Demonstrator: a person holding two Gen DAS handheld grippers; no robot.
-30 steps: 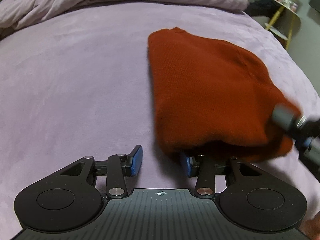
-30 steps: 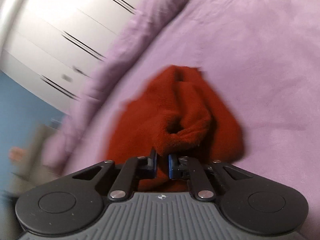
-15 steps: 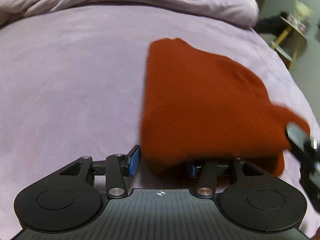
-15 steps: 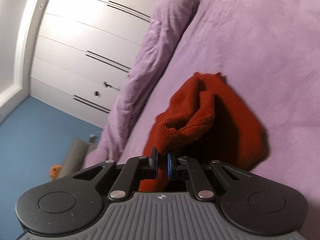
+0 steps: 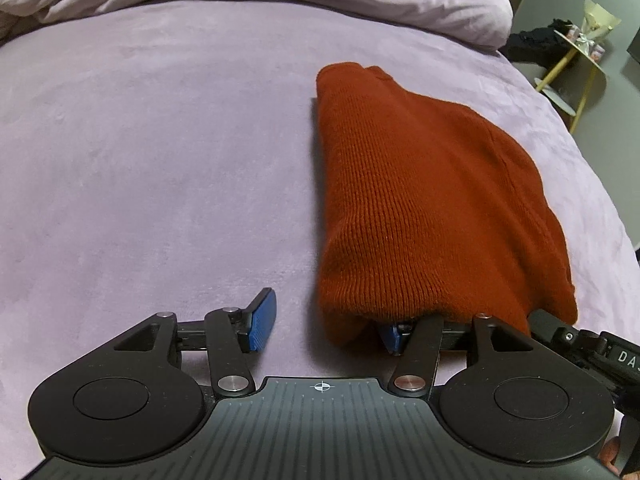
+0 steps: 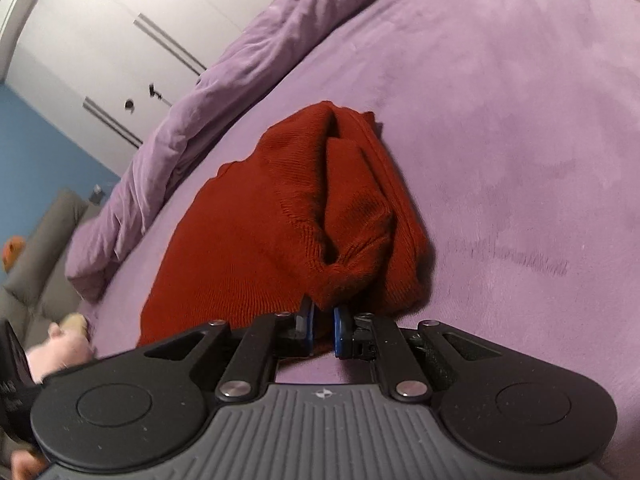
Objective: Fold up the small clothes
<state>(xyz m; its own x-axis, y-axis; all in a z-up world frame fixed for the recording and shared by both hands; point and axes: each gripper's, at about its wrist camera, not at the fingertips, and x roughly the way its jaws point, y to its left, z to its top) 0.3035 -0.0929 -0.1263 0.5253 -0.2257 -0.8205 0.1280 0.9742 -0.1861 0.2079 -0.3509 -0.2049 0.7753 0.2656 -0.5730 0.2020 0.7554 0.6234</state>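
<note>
Rust-red knit fills the scene: a small folded garment (image 5: 420,200) lies on the lilac bed (image 5: 160,160), stretched from the near edge toward the far bedding. Left gripper (image 5: 326,326) sits low over the bed with its jaws spread wide; the left blue pad (image 5: 262,320) hangs clear above bare cover, while the right pad is tucked under the near hem of the knit, only a sliver of blue peeking out. Nothing is pinched there, the cloth simply drapes over that one finger.

Over on the right gripper (image 6: 322,330), the jaws are drawn close together and nipping a bunched fold of the garment (image 6: 280,232) right at its near end, the cloth rising out of the narrow gap between the blue pads.

From the left wrist view the knit looks like a smooth, flat slab, and the black body of the other gripper pokes in at the near right corner beside a yellow-legged side stand (image 5: 576,60) far right. From the right wrist view the layers show instead: a rolled sleeve or fold lying on top, with a dark opening along it. That view also picks up the rumpled purple duvet (image 6: 192,128) at far left, a white wardrobe (image 6: 120,40) behind it, and a blue wall.
</note>
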